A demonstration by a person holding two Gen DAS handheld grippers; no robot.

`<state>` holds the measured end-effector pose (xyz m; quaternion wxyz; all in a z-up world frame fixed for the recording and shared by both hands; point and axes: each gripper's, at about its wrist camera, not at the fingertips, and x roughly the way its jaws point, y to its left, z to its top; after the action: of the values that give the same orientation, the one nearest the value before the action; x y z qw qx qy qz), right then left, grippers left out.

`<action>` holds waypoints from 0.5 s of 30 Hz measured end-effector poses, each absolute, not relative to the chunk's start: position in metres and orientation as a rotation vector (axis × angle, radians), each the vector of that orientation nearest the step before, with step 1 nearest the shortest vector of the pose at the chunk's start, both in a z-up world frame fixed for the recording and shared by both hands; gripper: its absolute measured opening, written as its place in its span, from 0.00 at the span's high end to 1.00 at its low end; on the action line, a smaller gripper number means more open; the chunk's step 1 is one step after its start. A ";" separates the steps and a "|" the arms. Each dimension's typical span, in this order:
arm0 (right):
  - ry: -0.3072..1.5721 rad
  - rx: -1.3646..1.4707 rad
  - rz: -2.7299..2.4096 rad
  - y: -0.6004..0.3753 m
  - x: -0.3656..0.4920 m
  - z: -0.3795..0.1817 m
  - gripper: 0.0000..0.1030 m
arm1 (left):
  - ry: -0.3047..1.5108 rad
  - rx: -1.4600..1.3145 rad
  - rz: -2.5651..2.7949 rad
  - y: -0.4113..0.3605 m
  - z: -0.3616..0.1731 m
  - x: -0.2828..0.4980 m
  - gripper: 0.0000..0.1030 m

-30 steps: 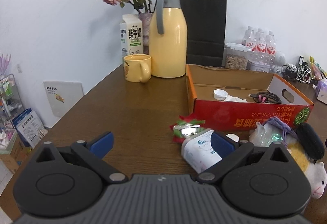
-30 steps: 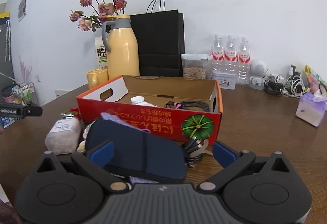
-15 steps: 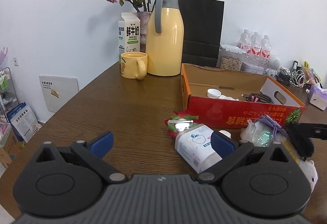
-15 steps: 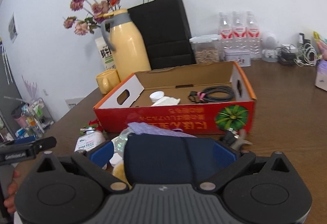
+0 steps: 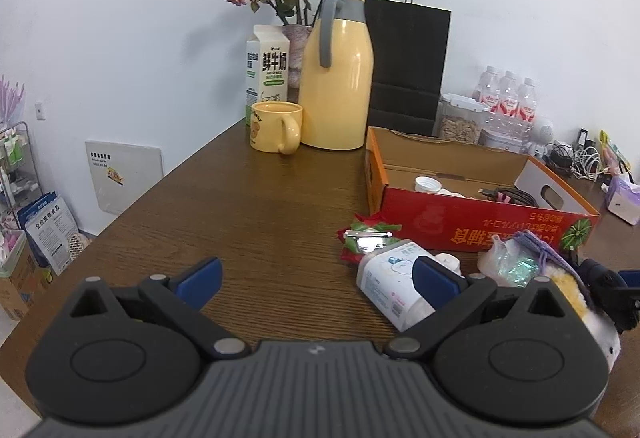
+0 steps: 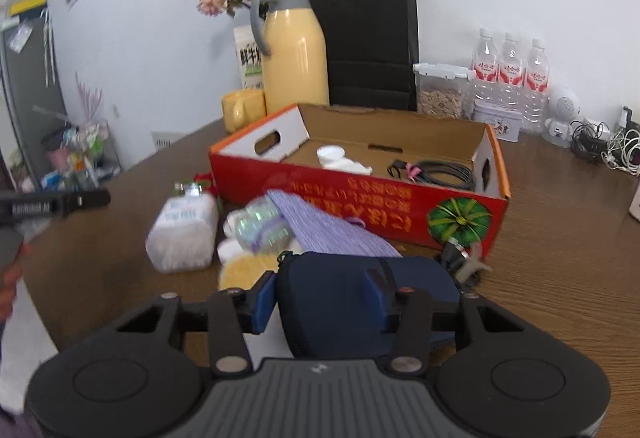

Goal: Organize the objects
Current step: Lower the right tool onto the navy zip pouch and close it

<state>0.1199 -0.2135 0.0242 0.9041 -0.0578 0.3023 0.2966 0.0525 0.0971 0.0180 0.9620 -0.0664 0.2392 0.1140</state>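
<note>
Where the right gripper (image 6: 326,298) stood spread wide a second ago with the dark blue pouch (image 6: 360,302) merely under it, its jaws are now closing, both pads pressed against the pouch, which sits at 6 o'clock in the right wrist view, just ahead of the red cardboard box (image 6: 360,194). That reads as a pick begun, likely bound for the box. At 9 o'clock of the pouch, the left gripper (image 5: 316,278) gapes wide, holding nothing. Clutter crowds the brown wood worktop (image 5: 248,206); white wall behind.
</note>
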 end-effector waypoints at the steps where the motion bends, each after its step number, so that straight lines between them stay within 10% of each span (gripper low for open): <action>1: 0.633 -0.130 0.610 -0.218 0.118 0.024 0.56 | 0.484 -0.133 0.229 0.096 0.018 0.052 0.00; 9: 0.680 -0.138 0.593 -0.244 0.109 0.010 0.52 | 0.498 -0.124 0.214 0.086 0.015 0.053 0.00; 15: 0.611 -0.065 0.495 -0.253 0.107 0.019 0.12 | 0.497 -0.121 0.209 0.083 0.015 0.049 0.00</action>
<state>0.1066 -0.2527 0.0195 0.9231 -0.0319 0.2976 0.2413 0.0494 0.0833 0.0152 0.9621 -0.0598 0.2453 0.1033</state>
